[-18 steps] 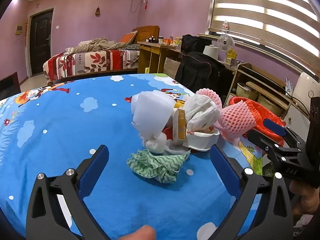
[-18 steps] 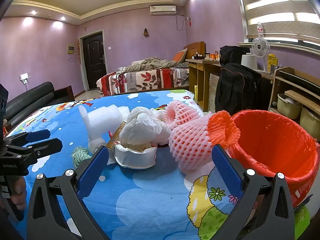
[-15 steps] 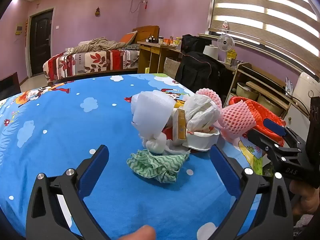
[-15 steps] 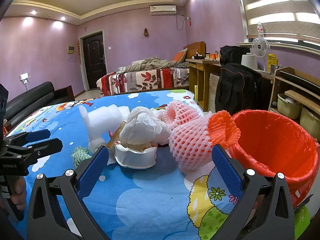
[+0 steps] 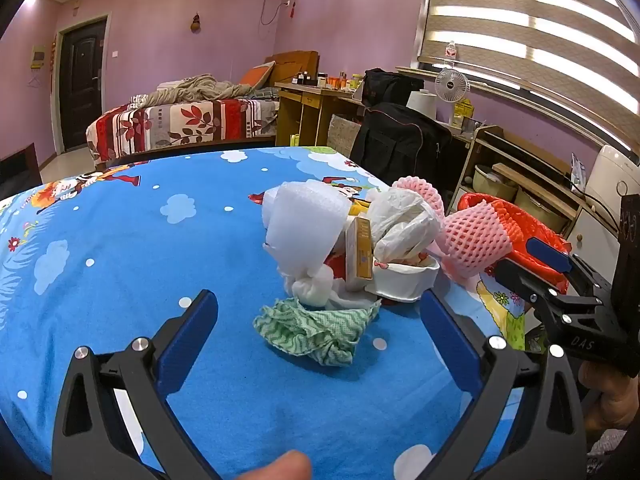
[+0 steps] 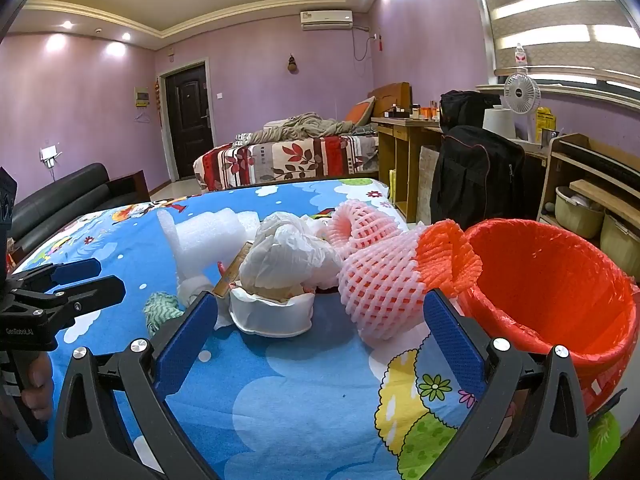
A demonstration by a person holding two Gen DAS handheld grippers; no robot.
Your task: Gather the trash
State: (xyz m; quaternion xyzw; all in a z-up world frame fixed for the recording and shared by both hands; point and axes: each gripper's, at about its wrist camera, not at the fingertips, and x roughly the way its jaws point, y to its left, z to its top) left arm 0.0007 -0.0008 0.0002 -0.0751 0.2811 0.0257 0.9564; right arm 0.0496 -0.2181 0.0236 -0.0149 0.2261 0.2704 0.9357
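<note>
A heap of rubbish sits on the counter [image 5: 120, 248], which is covered in a bright blue cartoon-print cloth. The landmark is the white plastic bowl [image 6: 272, 314] in the middle of the heap. A crumpled white plastic bag [image 6: 288, 256] rests in the bowl. Just left of the bowl stands a small yellow cardboard box [image 5: 359, 254], and beyond that a roll of white bubble wrap [image 5: 304, 226]. In front of the bowl and to its left lies a crumpled green-and-white patterned cloth [image 5: 316, 330], touching the white wadding at the heap's foot. To the bowl's right lies a pink foam fruit net [image 6: 380, 284] with an orange end, and another pink net [image 6: 356, 222] sits behind the bowl. Further right of the bowl, at the counter's edge, is a bin lined with an orange-red plastic bag [image 6: 560, 292].

The left claw [image 5: 318, 328] is spread wide, empty, around the green cloth without touching it. The right claw [image 6: 320, 332] is likewise wide apart and empty, facing the bowl and net.
</note>
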